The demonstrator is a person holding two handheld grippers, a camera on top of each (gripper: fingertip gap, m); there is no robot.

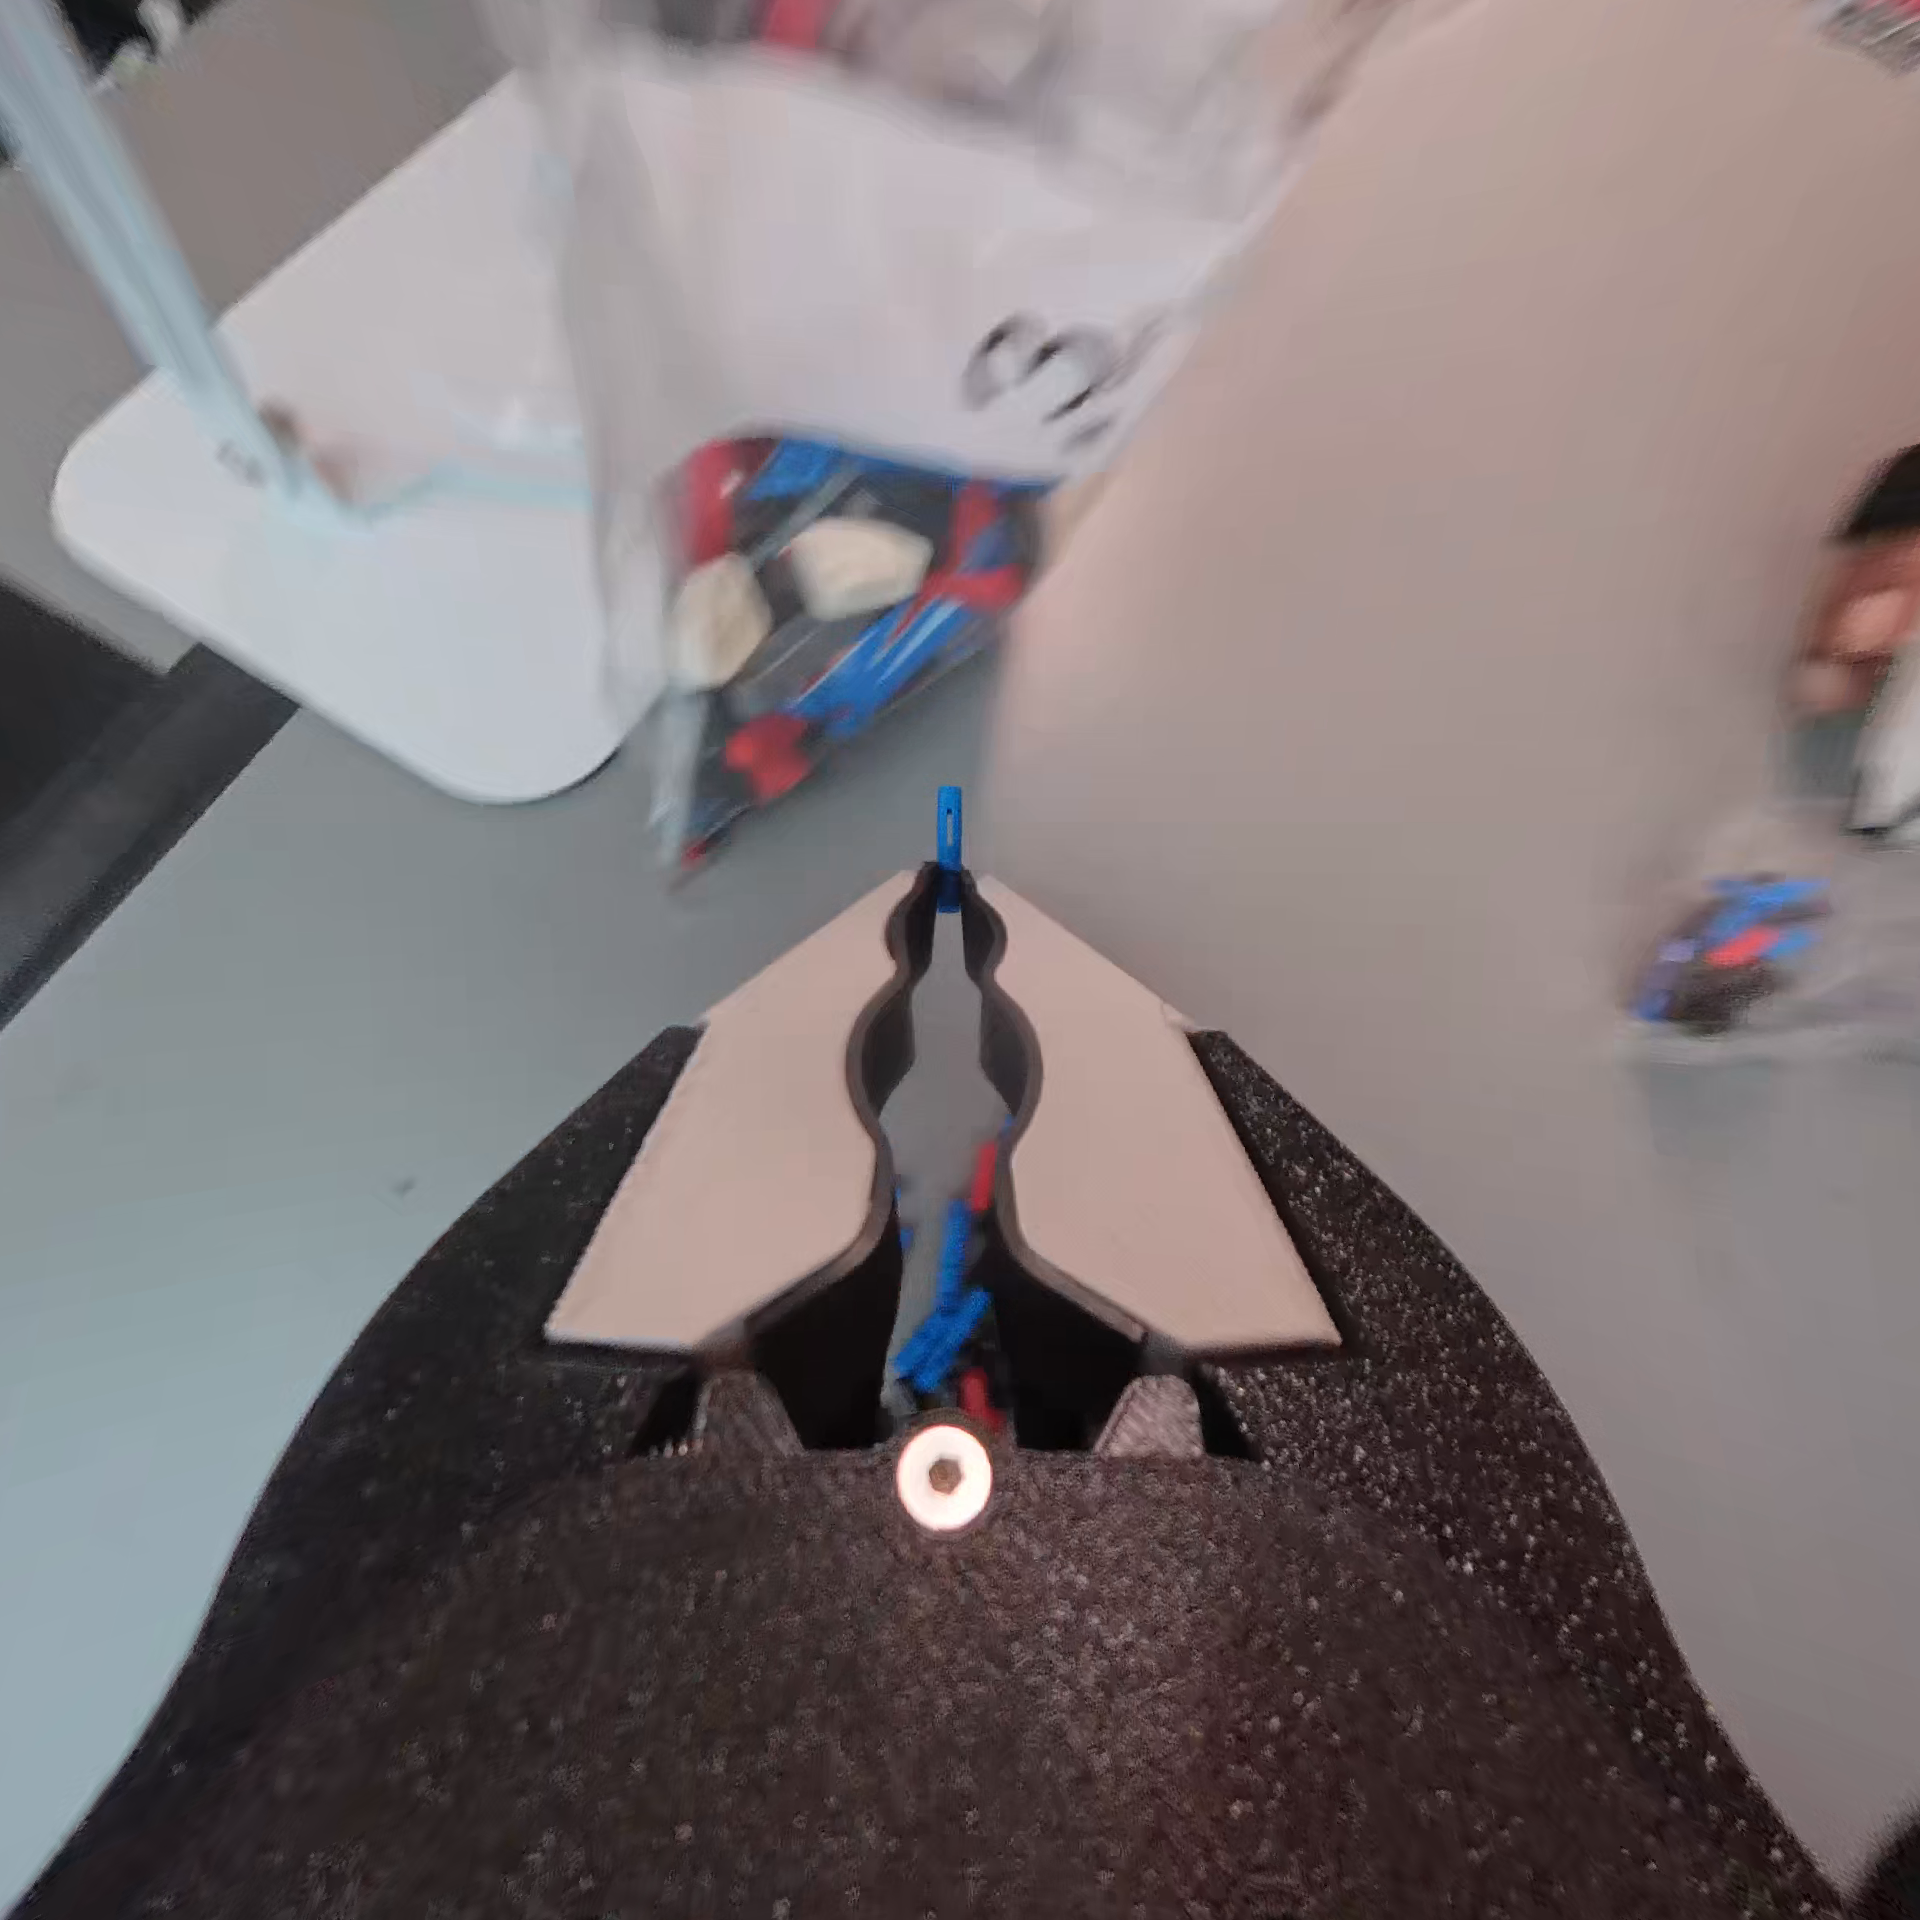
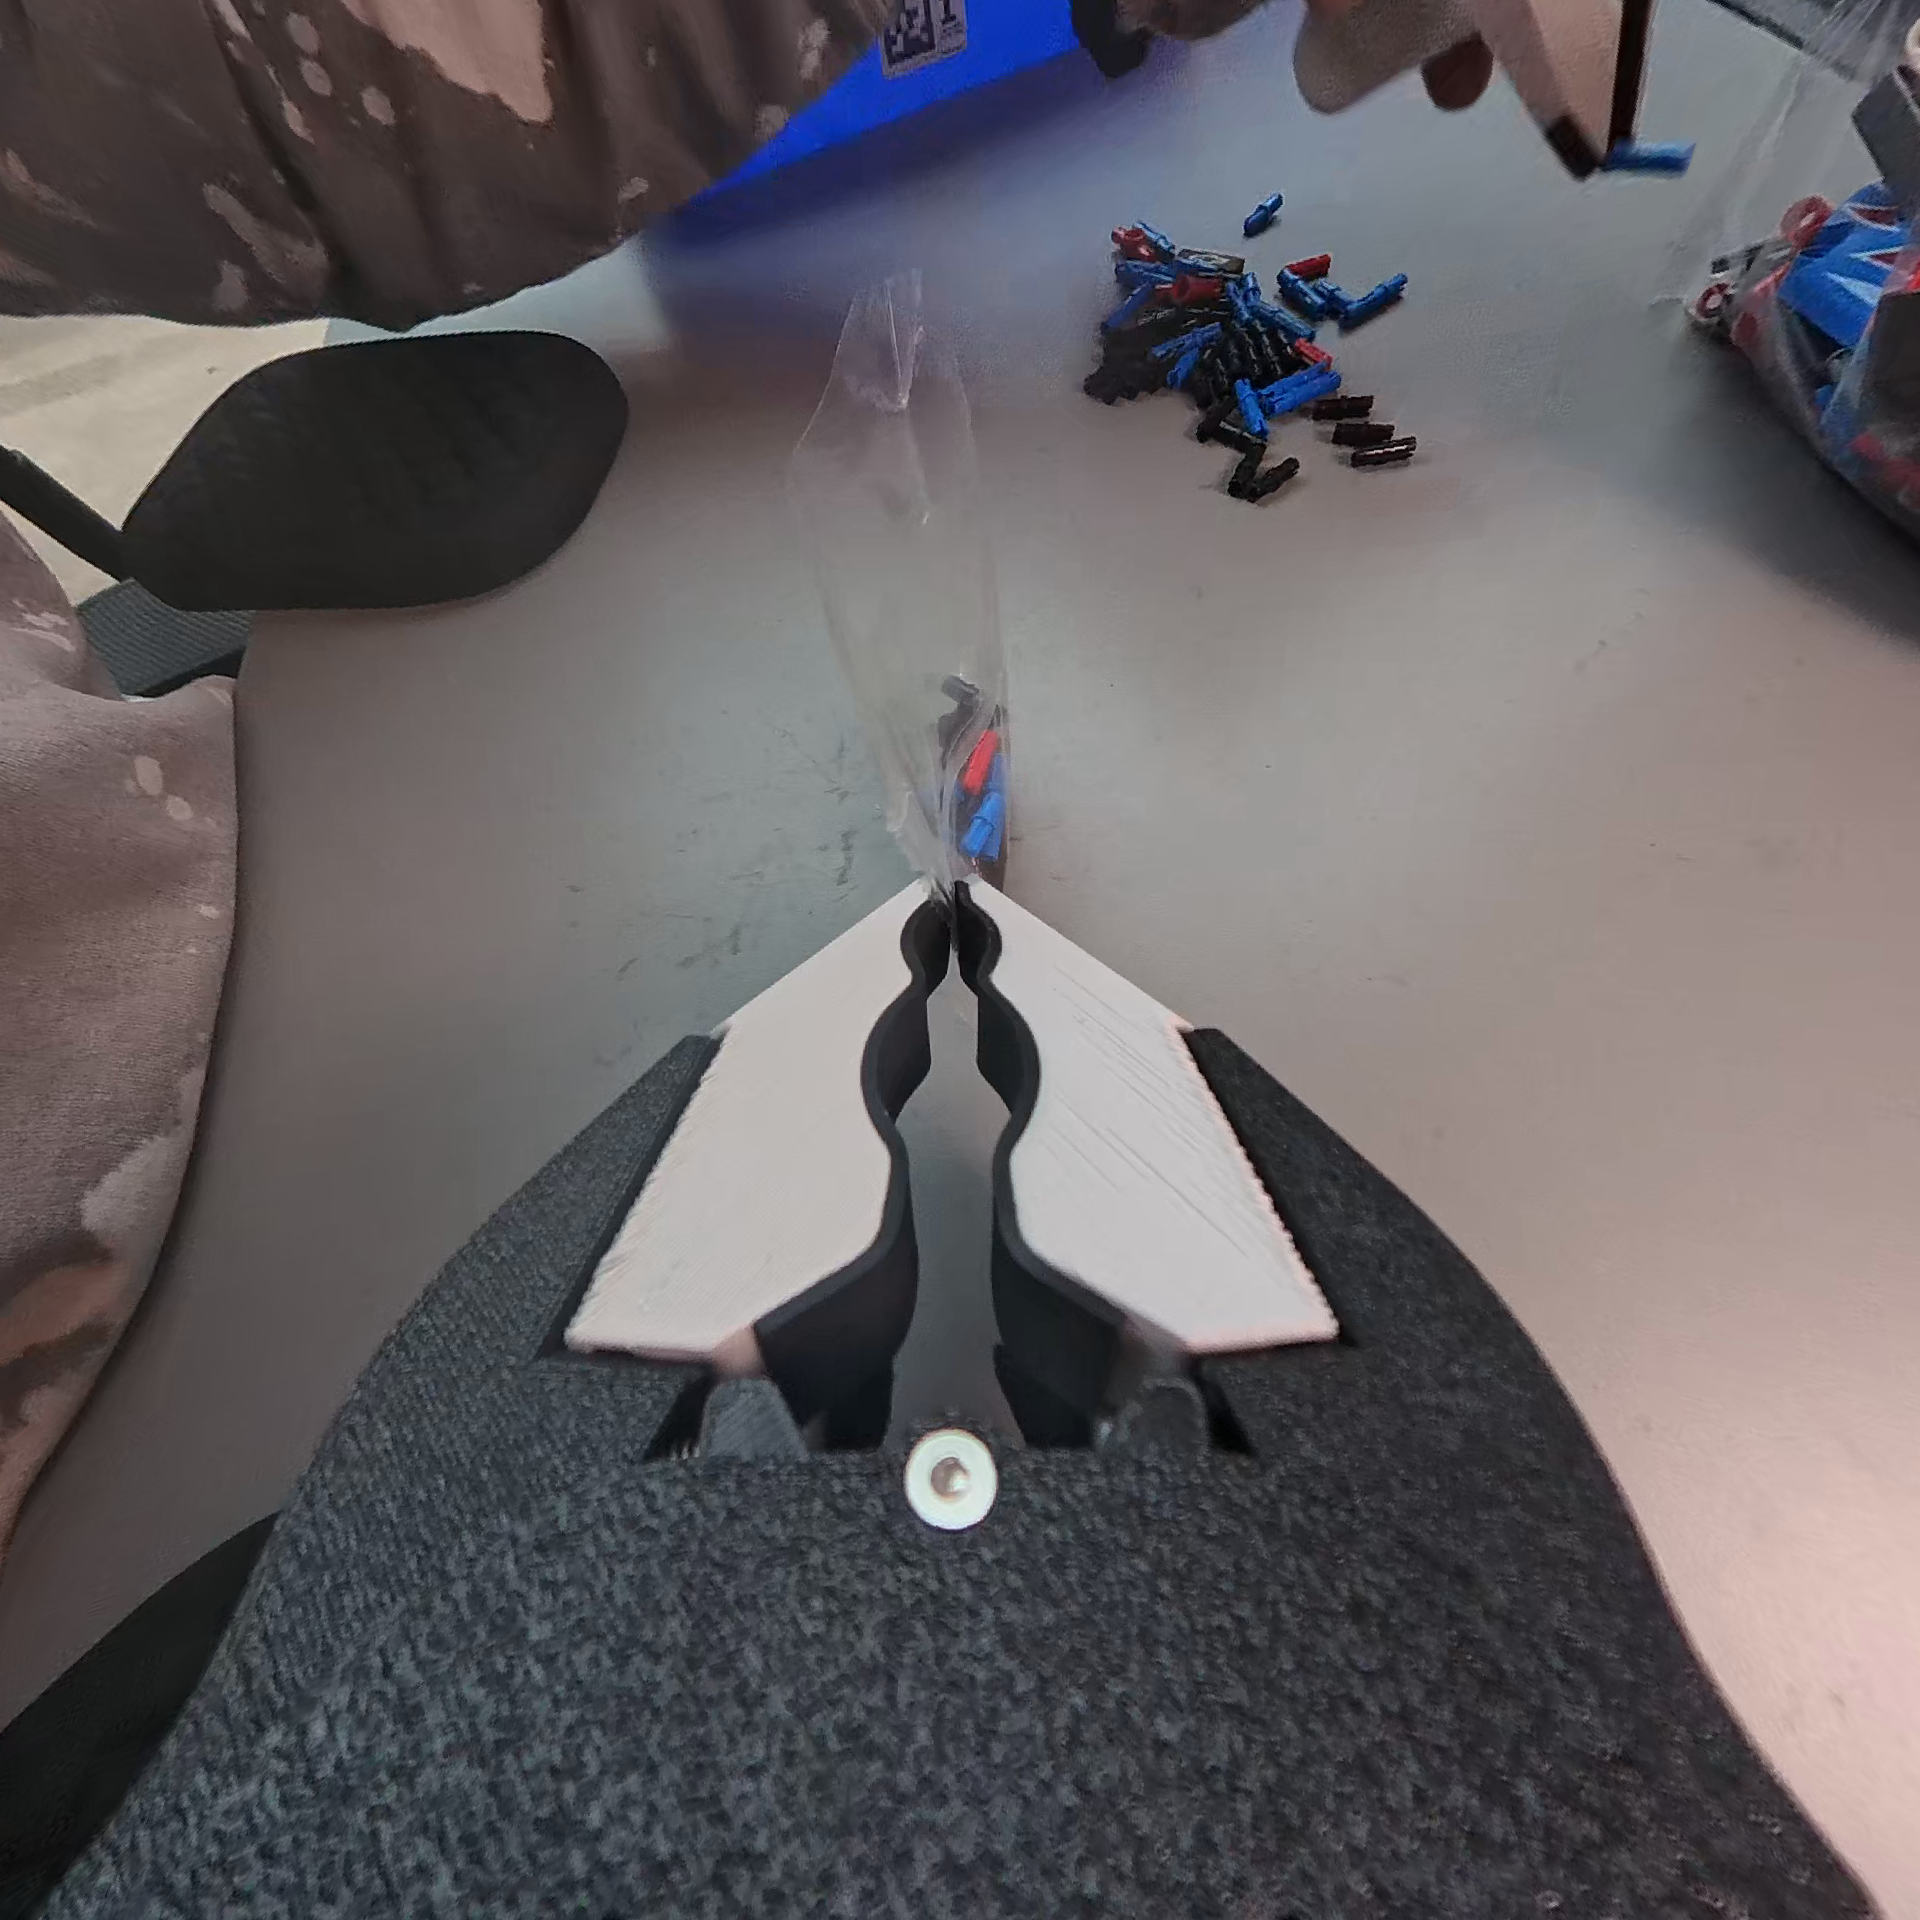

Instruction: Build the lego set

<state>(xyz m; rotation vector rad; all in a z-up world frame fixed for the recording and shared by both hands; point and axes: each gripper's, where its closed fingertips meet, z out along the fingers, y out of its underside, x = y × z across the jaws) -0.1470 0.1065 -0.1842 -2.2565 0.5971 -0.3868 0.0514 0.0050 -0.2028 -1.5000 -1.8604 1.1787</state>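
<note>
My left gripper (image 1: 948, 878) is shut on a small blue pin (image 1: 948, 831) that sticks out past its tips, held above the grey table. It also shows far off in the right wrist view (image 2: 1605, 156), still with the blue pin (image 2: 1652, 156). My right gripper (image 2: 954, 894) is shut on a small clear plastic bag (image 2: 904, 540) that holds a few blue, red and black pins (image 2: 977, 790). A pile of loose blue, black and red pins (image 2: 1242, 343) lies on the table beyond it.
A large clear bag of blue, red and black parts (image 1: 831, 582) lies ahead of the left gripper, and shows at the right edge of the right wrist view (image 2: 1839, 332). A white stand base (image 1: 343, 499) with a pole is at left. A black chair armrest (image 2: 374, 468) sits off the table edge. Across from one pair of fingers to the other is roughly 25 centimeters.
</note>
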